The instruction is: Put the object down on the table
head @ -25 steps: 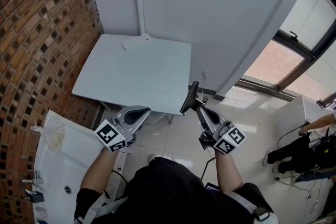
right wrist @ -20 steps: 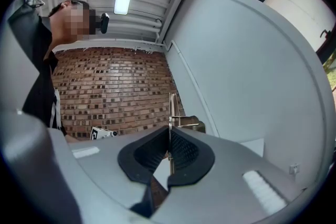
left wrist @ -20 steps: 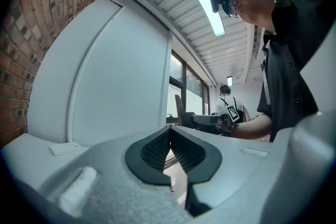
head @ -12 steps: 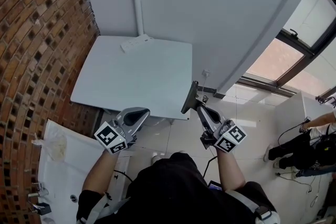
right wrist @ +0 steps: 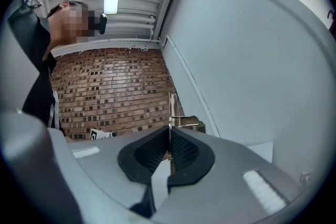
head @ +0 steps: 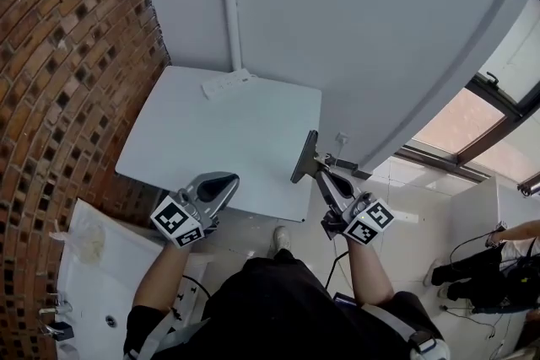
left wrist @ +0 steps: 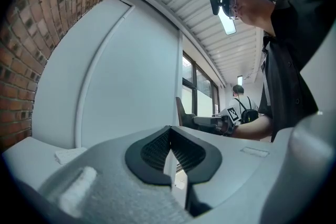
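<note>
Though head view shows object (head: 305, 156) broad, right gripper view shows it edge-on.

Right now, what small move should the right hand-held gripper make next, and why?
Probably lower it leftward onto the table: the right hand-held gripper is shut on a thin dark tool, held near the table's right edge and apparently not yet set down.

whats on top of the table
A white power strip lies on the table, by its far edge. The right gripper holds a dark flat object, hiding a right-edge patch.
</note>
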Motion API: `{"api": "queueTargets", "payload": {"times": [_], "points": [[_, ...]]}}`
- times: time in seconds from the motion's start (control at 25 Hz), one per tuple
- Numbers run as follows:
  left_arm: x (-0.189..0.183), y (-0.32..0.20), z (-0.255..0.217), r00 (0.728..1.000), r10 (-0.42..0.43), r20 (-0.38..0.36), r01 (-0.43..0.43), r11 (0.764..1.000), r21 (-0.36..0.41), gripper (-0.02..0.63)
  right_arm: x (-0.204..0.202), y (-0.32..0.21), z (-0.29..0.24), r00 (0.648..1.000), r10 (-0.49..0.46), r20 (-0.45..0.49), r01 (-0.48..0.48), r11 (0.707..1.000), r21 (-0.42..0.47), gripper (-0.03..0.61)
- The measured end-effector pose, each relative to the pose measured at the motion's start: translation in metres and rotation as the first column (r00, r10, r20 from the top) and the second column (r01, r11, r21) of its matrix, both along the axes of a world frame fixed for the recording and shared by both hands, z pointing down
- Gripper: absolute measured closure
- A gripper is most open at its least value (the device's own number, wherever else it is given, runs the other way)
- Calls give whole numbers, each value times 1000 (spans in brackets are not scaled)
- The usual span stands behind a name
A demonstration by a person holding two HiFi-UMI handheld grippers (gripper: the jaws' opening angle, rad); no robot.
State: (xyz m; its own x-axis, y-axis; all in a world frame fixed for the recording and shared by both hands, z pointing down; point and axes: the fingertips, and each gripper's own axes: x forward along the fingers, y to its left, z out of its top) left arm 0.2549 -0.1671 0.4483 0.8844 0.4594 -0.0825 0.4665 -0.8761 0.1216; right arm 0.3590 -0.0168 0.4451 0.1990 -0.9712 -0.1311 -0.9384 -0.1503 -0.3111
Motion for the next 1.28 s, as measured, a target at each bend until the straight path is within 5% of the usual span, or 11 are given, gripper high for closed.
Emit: {"api": "queueTargets", "payload": {"times": [0.68,1.28], "points": [[109,-19,-2,1000,-25,0,25,999,20,615,128,-33,1,999,-50,-5,50,998,28,571],[165,-12,-1,999,-51,-13,51,999,-8,615,175,-42,5,991,-132,-14,131,990,-41,571]]}}
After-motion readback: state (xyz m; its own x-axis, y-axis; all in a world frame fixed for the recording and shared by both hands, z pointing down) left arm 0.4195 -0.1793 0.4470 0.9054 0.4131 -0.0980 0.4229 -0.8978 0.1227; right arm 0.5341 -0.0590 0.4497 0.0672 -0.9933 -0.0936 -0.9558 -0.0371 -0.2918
